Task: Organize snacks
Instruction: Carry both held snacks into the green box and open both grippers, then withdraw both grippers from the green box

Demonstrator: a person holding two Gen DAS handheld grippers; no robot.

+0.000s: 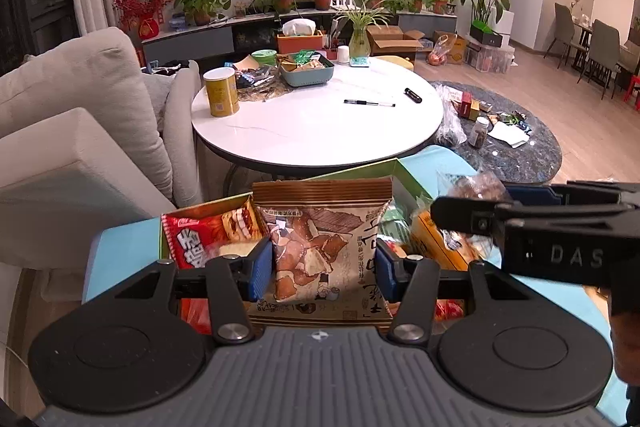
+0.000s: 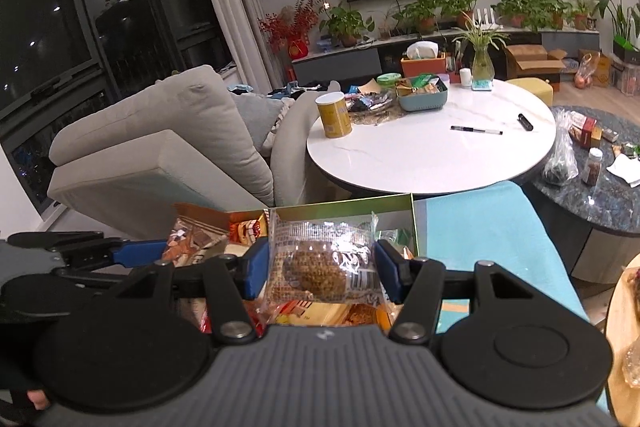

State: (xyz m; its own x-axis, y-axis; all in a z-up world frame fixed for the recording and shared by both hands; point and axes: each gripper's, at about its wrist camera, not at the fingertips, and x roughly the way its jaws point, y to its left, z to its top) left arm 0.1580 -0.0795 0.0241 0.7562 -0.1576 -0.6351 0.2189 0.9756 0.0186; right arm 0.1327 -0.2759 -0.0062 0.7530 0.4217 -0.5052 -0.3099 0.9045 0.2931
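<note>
Both grippers hover over the green box (image 1: 280,197), already partly filled with snacks: the left gripper (image 1: 324,263) pinches a brown biscuit packet (image 1: 320,247), the right gripper (image 2: 322,271) clamps a clear-wrapped cake (image 2: 320,267), neither yet dropped in.

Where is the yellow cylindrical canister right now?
The yellow cylindrical canister stands upright at the left edge of the round white table, beside the beige sofa, left of the blue snack tray.

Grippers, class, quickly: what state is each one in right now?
Left gripper: shut on the beige printed snack packet.
Right gripper: shut on the clear plastic packet with a round brown cake.
</note>
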